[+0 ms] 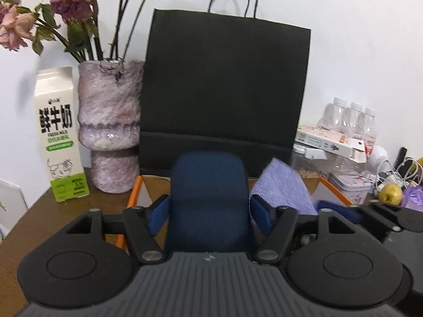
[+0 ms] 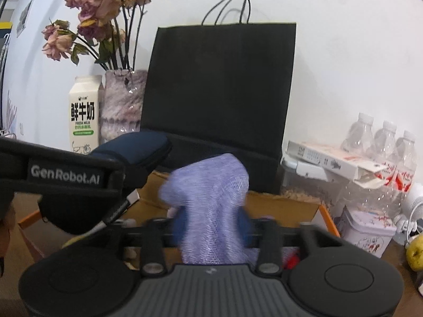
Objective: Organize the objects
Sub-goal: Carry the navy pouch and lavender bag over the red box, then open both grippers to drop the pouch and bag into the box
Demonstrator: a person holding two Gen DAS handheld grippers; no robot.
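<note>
Left gripper [image 1: 208, 212] clamped on a dark blue pouch [image 1: 207, 200], blue pads [image 1: 158, 212] pressed against both its sides, pouch held upright above an orange-edged cardboard box [image 1: 134, 198] on the brown desk [image 1: 39, 222]. Right gripper [image 2: 211, 227] pinching a purple knitted cloth [image 2: 211, 211], bunched and standing up between the fingers, also over the open box [image 2: 285, 206]; cloth blurred in the right wrist view, so its exact shape not clear. Same cloth [image 1: 284, 190] visible in the left wrist view just right of the pouch, near it but apart. Seen from the right wrist, left gripper body [image 2: 66, 182] at the left with the pouch [image 2: 134, 148] sticking out toward the middle. Behind the box, a black paper bag [image 1: 224, 89] upright against the white wall, handles up. Left of the bag, a mottled purple vase [image 1: 109, 126] with dried roses [image 1: 68, 5], touching or nearly touching the bag; beside the vase, a milk carton [image 1: 60, 137] standing upright. Right of the bag, a flat white box [image 1: 327, 140] lying on a clear plastic container [image 1: 317, 163], three clear bottles [image 1: 351, 119] behind it, a small printed tin [image 1: 349, 185] in front, and a yellow-green fruit [image 1: 390, 192] near tangled white cables [image 1: 401, 171].
</note>
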